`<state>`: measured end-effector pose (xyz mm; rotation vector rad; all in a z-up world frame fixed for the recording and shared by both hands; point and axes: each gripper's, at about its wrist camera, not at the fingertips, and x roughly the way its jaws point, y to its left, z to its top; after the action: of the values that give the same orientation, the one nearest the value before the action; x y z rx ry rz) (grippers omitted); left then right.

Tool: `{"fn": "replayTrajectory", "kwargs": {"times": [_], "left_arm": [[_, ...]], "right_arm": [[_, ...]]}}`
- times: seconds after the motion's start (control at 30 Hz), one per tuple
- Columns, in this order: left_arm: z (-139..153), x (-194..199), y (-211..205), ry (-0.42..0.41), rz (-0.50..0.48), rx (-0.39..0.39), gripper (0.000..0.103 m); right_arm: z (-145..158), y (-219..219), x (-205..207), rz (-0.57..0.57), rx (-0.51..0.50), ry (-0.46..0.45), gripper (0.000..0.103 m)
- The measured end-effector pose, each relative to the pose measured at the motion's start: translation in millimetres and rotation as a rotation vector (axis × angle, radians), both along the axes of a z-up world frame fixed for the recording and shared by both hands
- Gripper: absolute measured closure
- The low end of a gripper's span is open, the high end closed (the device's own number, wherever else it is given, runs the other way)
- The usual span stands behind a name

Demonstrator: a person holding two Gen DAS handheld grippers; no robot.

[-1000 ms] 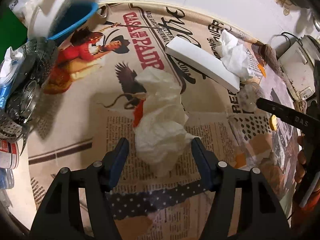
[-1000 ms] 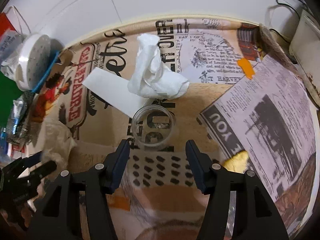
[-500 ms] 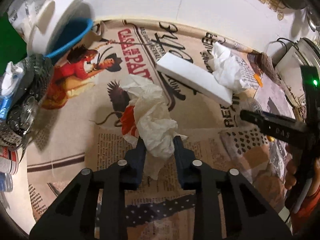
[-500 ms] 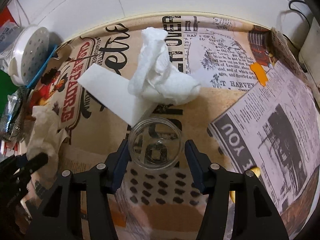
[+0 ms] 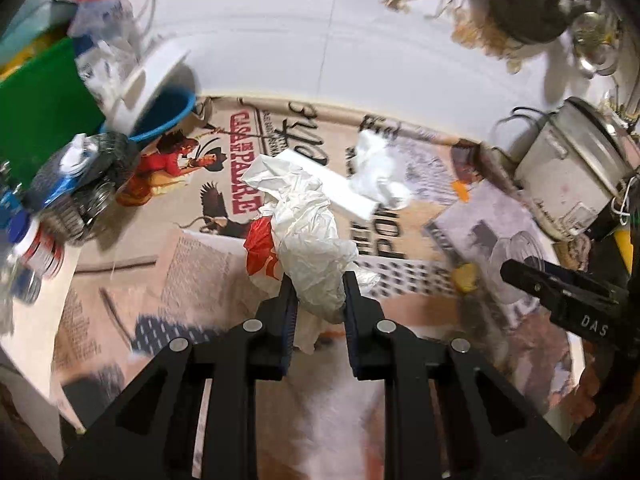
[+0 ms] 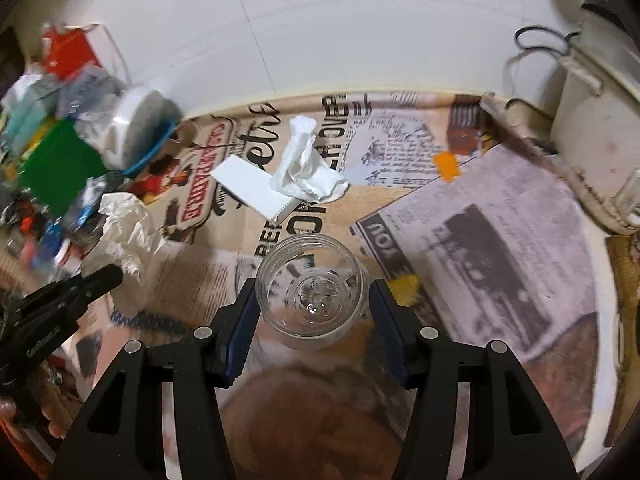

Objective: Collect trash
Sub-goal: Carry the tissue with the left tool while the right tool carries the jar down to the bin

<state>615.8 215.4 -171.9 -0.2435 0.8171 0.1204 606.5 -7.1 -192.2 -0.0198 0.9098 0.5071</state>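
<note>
The jaws of the left gripper are pinched narrow on a crumpled plastic bag, white with a red patch, which bulges up out of them above the printed cloth of the desk. In the left wrist view a flat white box and a wadded tissue lie touching each other farther back. At the left edge a blue bowl carries a tilted white lid or dish; what is under it is hidden. A metal mesh basket beside it holds wrappers and small packets, too blurred to name. The other gripper juts in at the right.

In the right wrist view the jaws of the right gripper stand about half wide and grip a clear plastic cup by its sides. The cup looks empty; its moulded bottom shows through. The box and tissue sit beyond it on the desk, and the bag shows at the left.

The step in hand looks like carrying off two pieces at once. No bin is in view, so the next move calls for finding one and keeping both grips firm; the tissue and box would remain to collect.
</note>
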Motion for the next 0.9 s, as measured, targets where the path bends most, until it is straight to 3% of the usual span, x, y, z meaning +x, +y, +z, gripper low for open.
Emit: {"fn": "replayTrajectory", "kwargs": {"times": [0.2,0.4,0.9], "left_arm": [[21.2,-57.6,-51.5,-0.048,0.026,0.013,0.082],[29.6,-111.2,-75.2,-0.064,0.003,0.012,0.082],[1.3,-267.3,-73.8,-0.043,-0.152,0.035,0.082]], "right_arm": [[22.0,-37.1,-46.8,0.052,0.016,-0.040,0.051],[37.4,-63.5,-98.8,0.051,0.051,-0.076,0.051],[14.2,-68.7,-252.5,-0.135,0.075,-0.078,0.051]]}}
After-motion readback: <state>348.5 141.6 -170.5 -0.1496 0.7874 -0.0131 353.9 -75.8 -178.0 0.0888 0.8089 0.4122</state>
